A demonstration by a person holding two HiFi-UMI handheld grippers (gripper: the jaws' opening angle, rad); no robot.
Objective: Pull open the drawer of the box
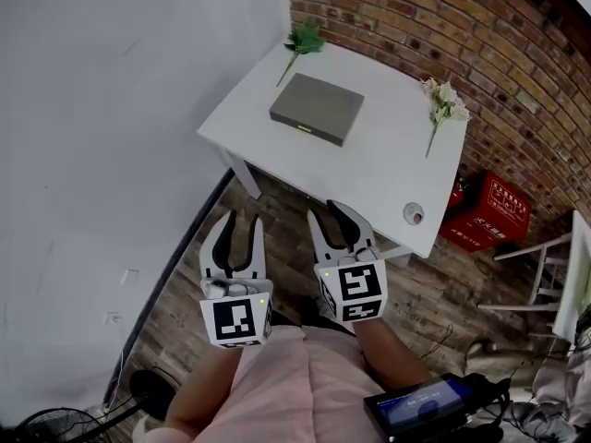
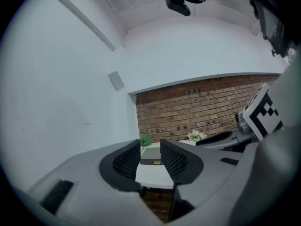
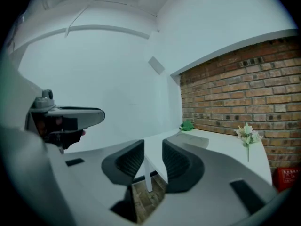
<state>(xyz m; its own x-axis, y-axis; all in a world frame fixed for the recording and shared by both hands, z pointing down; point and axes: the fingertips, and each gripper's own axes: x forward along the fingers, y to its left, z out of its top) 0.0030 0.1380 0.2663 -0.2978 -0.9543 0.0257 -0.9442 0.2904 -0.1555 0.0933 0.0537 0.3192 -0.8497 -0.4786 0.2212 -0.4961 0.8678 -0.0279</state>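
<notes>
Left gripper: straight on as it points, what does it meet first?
The left gripper has free air to the white table, then probably the grey box, framed between its open jaws. Depth unclear; it may pass above.

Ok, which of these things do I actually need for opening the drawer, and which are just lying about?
For the job:
- flat grey rectangular box, on the white table
- left gripper, open and empty
- right gripper, open and empty

Lying about:
- green leafy sprig
- white flower stem
- small round white object near the table's edge
- red crate on the floor
- white-framed chair
</notes>
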